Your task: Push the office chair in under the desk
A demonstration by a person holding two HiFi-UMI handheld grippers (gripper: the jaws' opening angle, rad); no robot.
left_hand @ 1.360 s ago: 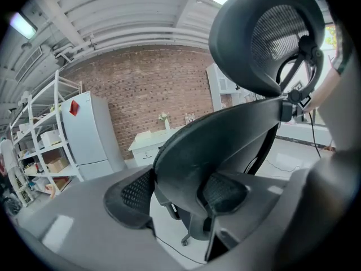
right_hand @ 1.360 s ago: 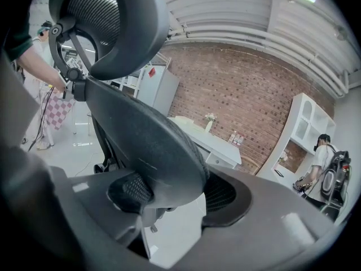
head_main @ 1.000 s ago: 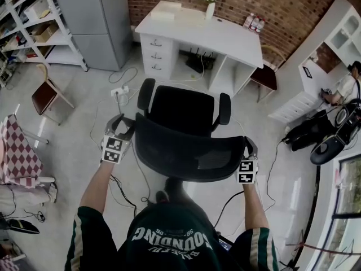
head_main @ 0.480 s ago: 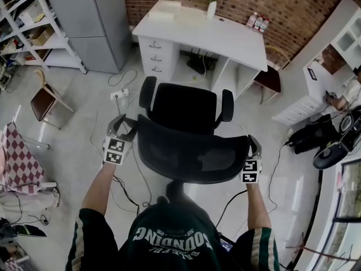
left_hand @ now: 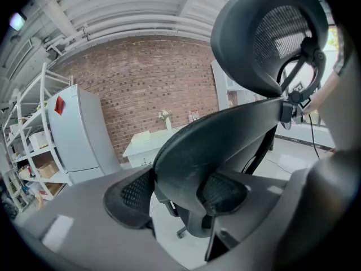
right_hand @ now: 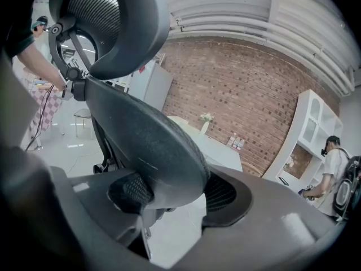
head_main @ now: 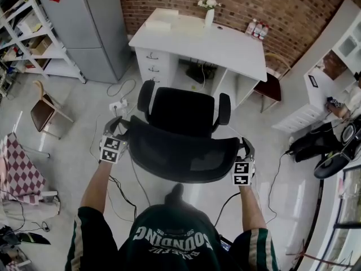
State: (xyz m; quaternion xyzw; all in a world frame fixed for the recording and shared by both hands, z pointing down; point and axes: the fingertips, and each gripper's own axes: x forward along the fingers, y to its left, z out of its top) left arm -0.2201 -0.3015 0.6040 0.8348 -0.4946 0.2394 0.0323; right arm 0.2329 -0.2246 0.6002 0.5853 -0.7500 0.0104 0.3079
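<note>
The black office chair (head_main: pixel 181 113) stands on the floor a short way in front of the white desk (head_main: pixel 225 47), its seat facing the desk's knee space (head_main: pixel 198 75). Its mesh backrest (head_main: pixel 180 154) is nearest me. My left gripper (head_main: pixel 115 135) is shut on the backrest's left edge, and my right gripper (head_main: pixel 246 154) on its right edge. In the left gripper view the backrest rim (left_hand: pixel 186 151) sits between the pads of the left gripper (left_hand: pixel 177 199). The right gripper view shows the rim (right_hand: pixel 158 151) clamped the same way in the right gripper (right_hand: pixel 177 199), with the headrest (right_hand: pixel 113 21) above.
A power strip and cables (head_main: pixel 118 104) lie on the floor left of the chair. A grey fridge (head_main: pixel 90 27) and shelving (head_main: pixel 28 33) stand at the left. A wooden chair (head_main: pixel 46 103) is further left, a brown chair (head_main: pixel 269 86) right of the desk. A vase (head_main: pixel 208 14) stands on the desk.
Both grippers and the chair have moved forward together toward the desk; the desk and fridge now sit closer in the head view. Both grips are unchanged.
</note>
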